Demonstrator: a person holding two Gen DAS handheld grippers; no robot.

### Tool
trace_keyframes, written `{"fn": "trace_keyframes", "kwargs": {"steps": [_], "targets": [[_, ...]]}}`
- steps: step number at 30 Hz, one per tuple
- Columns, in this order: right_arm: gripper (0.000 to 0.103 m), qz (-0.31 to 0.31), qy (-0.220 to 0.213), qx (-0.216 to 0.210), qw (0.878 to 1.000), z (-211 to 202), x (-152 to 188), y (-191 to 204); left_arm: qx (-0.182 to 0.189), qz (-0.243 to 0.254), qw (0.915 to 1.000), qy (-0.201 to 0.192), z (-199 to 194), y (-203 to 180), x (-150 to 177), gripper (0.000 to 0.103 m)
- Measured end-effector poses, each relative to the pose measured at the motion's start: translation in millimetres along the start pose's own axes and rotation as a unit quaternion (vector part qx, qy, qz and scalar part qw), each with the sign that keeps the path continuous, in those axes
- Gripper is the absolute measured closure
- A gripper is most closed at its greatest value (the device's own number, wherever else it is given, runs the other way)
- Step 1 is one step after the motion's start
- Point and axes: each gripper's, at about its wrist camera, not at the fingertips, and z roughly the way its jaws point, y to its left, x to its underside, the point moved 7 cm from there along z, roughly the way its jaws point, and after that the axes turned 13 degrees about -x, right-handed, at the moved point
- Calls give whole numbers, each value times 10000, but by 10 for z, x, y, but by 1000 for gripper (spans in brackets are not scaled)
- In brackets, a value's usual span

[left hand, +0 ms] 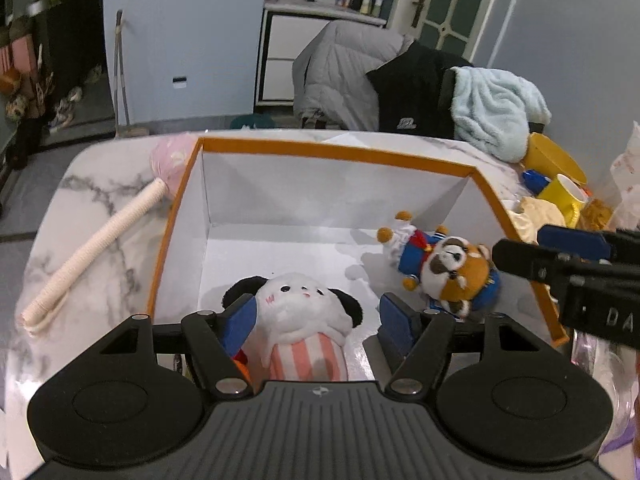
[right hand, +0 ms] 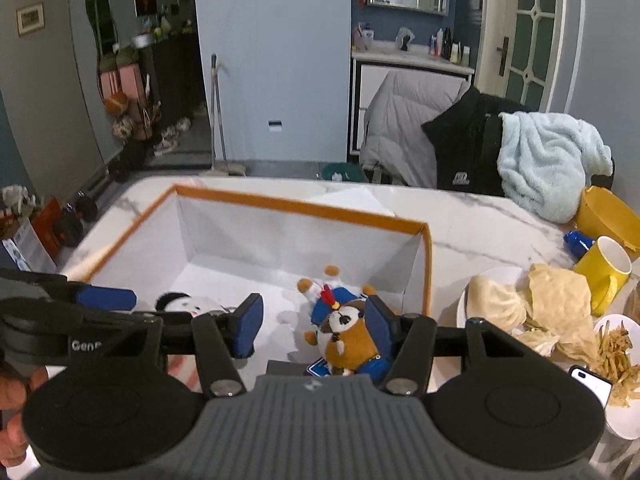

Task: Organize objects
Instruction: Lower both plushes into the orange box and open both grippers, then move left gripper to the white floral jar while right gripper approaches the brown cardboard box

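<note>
An orange-rimmed white box (left hand: pixel 332 150) (right hand: pixel 304 208) stands on the marble table. Inside lie a white dog plush with black ears and a pink-striped body (left hand: pixel 300 312) (right hand: pixel 188 304) and a red panda plush in a blue outfit (left hand: pixel 448 268) (right hand: pixel 348 332). My left gripper (left hand: pixel 320 316) is open above the box, its fingers either side of the dog plush without pinching it. My right gripper (right hand: pixel 312 320) is open above the box, its right finger next to the red panda plush; it also shows at the right of the left wrist view (left hand: pixel 560 260).
A pink-headed stick with a cream handle (left hand: pixel 108 236) lies left of the box. Right of the box are a yellow mug (right hand: pixel 604 268), a yellow bowl (right hand: pixel 608 212), plates of food (right hand: pixel 532 304), fries (right hand: pixel 616 356) and a phone (right hand: pixel 592 384). Clothes-draped chairs (right hand: pixel 480 140) stand behind the table.
</note>
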Motion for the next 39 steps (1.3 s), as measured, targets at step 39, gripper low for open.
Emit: {"fn": "trace_keyframes", "kwargs": {"steps": [39], "targets": [[31, -192, 730, -777, 9941, -282, 1042, 271, -178, -606, 9955, 702, -76, 735, 1161, 22]]}}
